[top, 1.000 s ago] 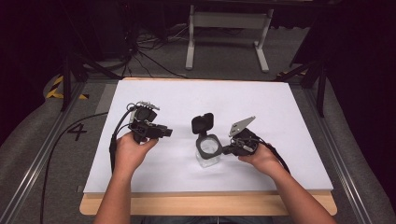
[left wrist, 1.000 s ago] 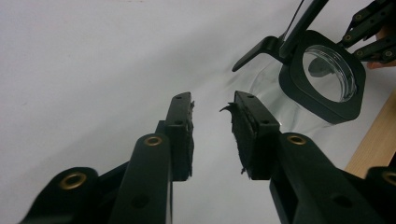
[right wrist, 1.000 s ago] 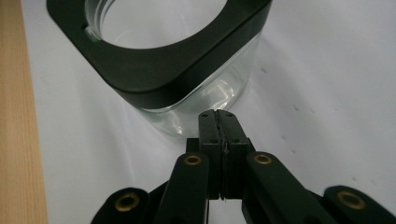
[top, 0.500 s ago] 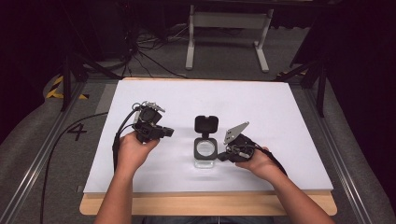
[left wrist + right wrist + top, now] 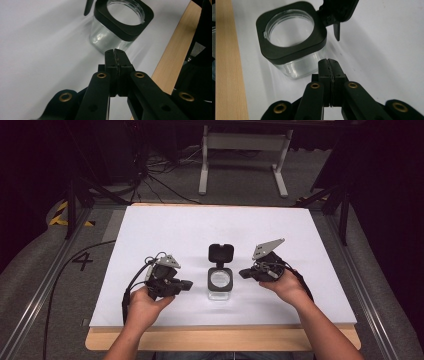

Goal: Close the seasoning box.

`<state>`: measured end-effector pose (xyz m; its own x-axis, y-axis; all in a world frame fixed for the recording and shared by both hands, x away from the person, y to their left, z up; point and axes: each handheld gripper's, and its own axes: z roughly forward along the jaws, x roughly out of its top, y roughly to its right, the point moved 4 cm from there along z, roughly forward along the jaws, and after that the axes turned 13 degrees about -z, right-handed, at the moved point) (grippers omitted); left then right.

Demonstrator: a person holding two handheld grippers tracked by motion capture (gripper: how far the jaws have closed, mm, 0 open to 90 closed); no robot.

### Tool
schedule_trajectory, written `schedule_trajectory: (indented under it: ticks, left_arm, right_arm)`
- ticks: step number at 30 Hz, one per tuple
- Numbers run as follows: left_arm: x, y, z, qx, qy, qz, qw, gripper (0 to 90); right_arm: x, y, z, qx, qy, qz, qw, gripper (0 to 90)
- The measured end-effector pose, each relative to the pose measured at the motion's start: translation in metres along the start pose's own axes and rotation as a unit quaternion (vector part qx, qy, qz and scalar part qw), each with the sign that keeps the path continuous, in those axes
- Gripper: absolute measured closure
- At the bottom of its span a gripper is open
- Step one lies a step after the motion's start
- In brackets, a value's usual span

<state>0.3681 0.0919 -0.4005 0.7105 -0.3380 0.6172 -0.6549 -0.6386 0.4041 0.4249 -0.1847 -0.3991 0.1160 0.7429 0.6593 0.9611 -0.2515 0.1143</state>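
Glass jar (image 5: 220,282) stands open between 2 closed claws.

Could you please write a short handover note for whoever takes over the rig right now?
Left hand-held gripper: jaws shut, empty, just left of the jar, not touching it.
Right hand-held gripper: jaws shut, empty, just right of the jar, also clear of it.
Jar: glass, upright on the white table between the two, near the front edge. It looks empty.
Lid: black, hinged, flipped open and standing up behind the mouth.
Done: the lid is open.
Left: probably filling the jar or closing the lid; nothing to put in is in sight.
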Motion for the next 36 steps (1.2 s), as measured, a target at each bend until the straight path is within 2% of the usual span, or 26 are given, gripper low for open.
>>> schedule_trajectory:
  ticks: [2,4,6,7,8,10,16,18,26,32,36]
  left_arm:
    - [-0.003,0.005,0.004,-0.011,0.006,0.004,0.9999,89.6]
    - [-0.003,0.009,0.007,-0.014,0.007,0.022,0.9996,89.6]
    - [-0.004,0.014,0.011,-0.028,0.008,0.032,0.9991,89.7]
    - [-0.004,0.014,0.011,-0.028,0.008,0.032,0.9991,89.7]
    - [-0.005,0.019,0.016,-0.034,0.007,0.038,0.9987,89.7]
    - [-0.006,0.022,0.019,-0.035,0.004,0.043,0.9985,89.7]
    - [-0.010,0.028,0.035,-0.038,-0.006,0.044,0.9983,89.7]
    - [-0.010,0.029,0.039,-0.043,-0.008,0.047,0.9979,89.7]
    - [-0.012,0.035,0.050,-0.056,-0.015,0.052,0.9970,89.7]
    - [-0.011,0.040,0.057,-0.065,-0.015,0.060,0.9960,89.7]
    - [-0.010,0.042,0.064,-0.066,-0.020,0.064,0.9956,89.7]
  right_arm:
    - [0.003,0.003,-0.003,0.001,0.008,0.002,1.0000,89.7]
    - [0.008,0.008,-0.007,-0.002,0.011,0.003,0.9999,89.7]
    - [0.013,0.013,-0.009,-0.002,0.018,0.008,0.9998,89.7]
    - [0.013,0.013,-0.009,-0.002,0.018,0.008,0.9998,89.7]
    - [0.018,0.020,-0.013,-0.005,0.022,0.011,0.9997,89.7]
    - [0.023,0.026,-0.016,-0.004,0.028,0.016,0.9995,89.7]
    - [0.039,0.038,-0.019,-0.011,0.040,0.018,0.9990,89.7]
    - [0.045,0.040,-0.019,-0.016,0.035,0.012,0.9992,89.7]
    - [0.072,0.050,-0.020,-0.031,0.044,-0.001,0.9985,89.7]
    - [0.098,0.053,-0.016,-0.023,0.052,-0.012,0.9983,89.7]
    - [0.109,0.051,-0.009,-0.016,0.040,-0.021,0.9988,89.7]
